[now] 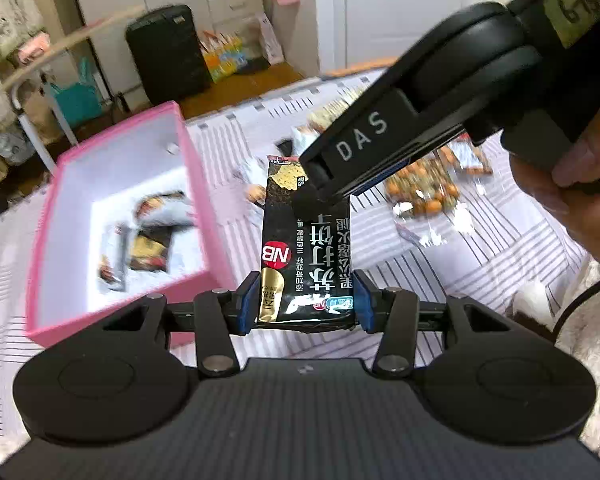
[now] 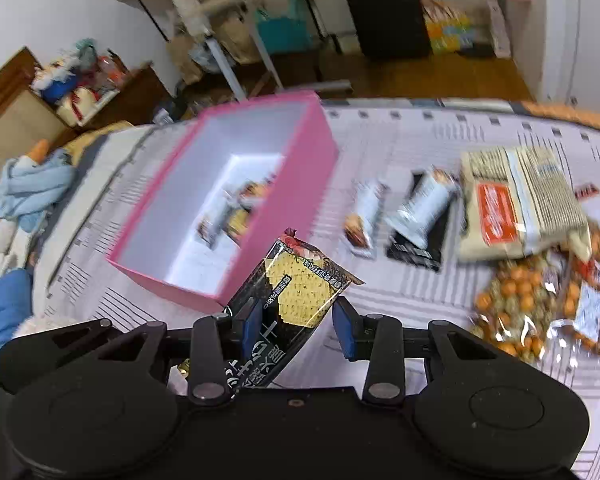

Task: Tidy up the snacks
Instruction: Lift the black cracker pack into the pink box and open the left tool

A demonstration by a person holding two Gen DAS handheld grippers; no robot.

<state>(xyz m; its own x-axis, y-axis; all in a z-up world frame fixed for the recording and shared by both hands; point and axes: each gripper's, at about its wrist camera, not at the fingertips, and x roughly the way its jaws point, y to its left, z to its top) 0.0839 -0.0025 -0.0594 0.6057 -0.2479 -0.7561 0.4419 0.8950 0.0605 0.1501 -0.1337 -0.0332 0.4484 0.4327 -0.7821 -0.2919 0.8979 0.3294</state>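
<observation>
A black cracker packet (image 1: pixel 300 248) with a yellow cracker picture is held up over the striped cloth, one gripper on each end. My left gripper (image 1: pixel 304 300) is shut on its lower end, blue pads pressing both sides. My right gripper (image 1: pixel 316 196) comes in from the upper right and pinches the packet's far end. In the right wrist view the same packet (image 2: pixel 300 288) sticks up tilted between the pads of the right gripper (image 2: pixel 298 320). The open pink box (image 1: pixel 196 184) stands just left of the packet, several wrapped snacks (image 1: pixel 148 252) lying inside. The box (image 2: pixel 296 200) lies ahead in the right wrist view.
On the striped cloth to the right lie two silver packets (image 2: pixel 420 208), a beige packet (image 2: pixel 516 208) and clear bags of orange round snacks (image 2: pixel 520 300). A person's hand (image 1: pixel 580 192) holds the right gripper. A black suitcase (image 1: pixel 168 52) and shelves stand beyond the cloth's far edge.
</observation>
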